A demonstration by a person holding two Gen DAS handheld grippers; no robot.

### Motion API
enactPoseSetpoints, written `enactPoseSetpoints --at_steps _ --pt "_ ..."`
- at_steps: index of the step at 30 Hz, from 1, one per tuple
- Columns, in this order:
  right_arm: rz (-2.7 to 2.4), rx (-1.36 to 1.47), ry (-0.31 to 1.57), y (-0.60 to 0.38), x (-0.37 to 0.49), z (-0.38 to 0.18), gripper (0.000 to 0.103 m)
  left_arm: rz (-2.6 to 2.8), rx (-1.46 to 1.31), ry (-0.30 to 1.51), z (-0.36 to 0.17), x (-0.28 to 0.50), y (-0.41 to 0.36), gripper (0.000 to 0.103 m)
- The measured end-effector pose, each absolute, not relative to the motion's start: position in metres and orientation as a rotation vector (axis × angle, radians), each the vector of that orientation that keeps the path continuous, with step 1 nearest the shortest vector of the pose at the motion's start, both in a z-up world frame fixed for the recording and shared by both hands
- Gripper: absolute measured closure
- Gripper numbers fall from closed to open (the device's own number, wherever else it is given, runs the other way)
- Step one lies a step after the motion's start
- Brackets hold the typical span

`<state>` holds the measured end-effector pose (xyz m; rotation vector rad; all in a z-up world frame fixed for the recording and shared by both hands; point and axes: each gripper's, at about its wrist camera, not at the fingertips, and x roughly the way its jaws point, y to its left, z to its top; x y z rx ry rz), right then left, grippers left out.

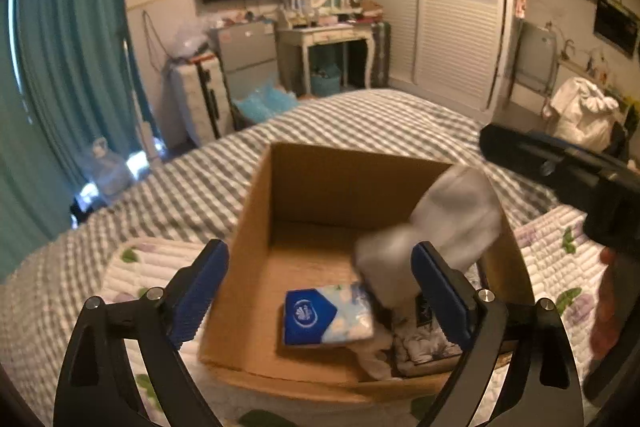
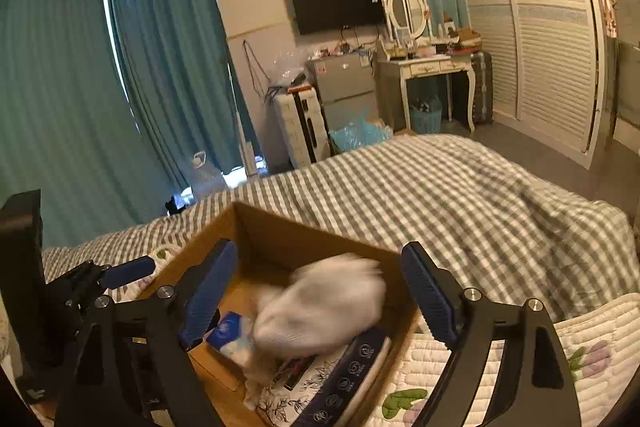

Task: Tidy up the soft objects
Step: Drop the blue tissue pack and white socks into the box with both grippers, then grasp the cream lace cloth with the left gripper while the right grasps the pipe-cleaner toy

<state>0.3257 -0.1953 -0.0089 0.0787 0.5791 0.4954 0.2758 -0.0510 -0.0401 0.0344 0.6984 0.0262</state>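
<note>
An open cardboard box (image 1: 256, 227) (image 2: 248, 223) stands on the bed. Inside lie a blue and white tissue pack (image 1: 320, 315) (image 2: 230, 331) and a dark blue floral-printed packet (image 2: 340, 379) (image 1: 424, 347). A white soft bundle (image 2: 324, 303) (image 1: 448, 219), blurred, hangs loose over the box's right side, above the packet. My right gripper (image 2: 320, 299) is open, its blue pads standing clear on either side of the bundle. My left gripper (image 1: 320, 291) is open over the box's near wall with nothing between its pads. One of its blue fingers (image 2: 128, 275) shows at the left of the right wrist view.
The box rests on a quilted floral pad (image 1: 560, 267) (image 2: 580, 331) laid over a grey checked bedcover (image 1: 360, 119) (image 2: 460, 195). A person's hand (image 1: 604, 307) holds the right tool at the frame's edge. Beyond the bed are teal curtains, a small fridge, a dressing table and a wardrobe.
</note>
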Motion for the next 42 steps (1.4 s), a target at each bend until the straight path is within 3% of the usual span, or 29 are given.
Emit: enactPoseSetpoints --at_steps 8,13,15,19,24,36,39,42 --pt "0.483 0.048 0.494 -0.207 0.267 0.063 0.016 0.044 0.064 0.561 0.042 0.212 -0.049 0.009" --pt "0.476 0.015 0.434 -0.215 0.205 0.115 0.005 0.071 0.071 0.456 0.090 0.152 -0.039 0.008" --pt "0.468 -0.009 0.426 -0.216 0.180 0.127 0.000 0.073 0.070 0.419 0.102 0.126 -0.036 0.000" --pt "0.502 -0.038 0.440 -0.211 0.145 0.128 0.000 0.102 0.063 0.381 0.108 0.093 -0.027 0.000" --pt "0.549 -0.091 0.504 -0.193 0.119 0.090 0.000 0.120 0.084 0.439 0.075 0.078 -0.022 0.000" --pt "0.572 -0.161 0.730 -0.147 0.147 -0.060 0.000 0.163 0.009 0.718 -0.081 0.108 0.009 0.001" --pt "0.597 -0.171 0.799 -0.134 0.155 -0.098 0.014 0.155 0.010 0.790 -0.114 0.112 0.011 0.008" --pt "0.616 -0.161 0.847 -0.126 0.162 -0.122 0.015 0.166 0.033 0.862 -0.139 0.120 0.012 0.014"
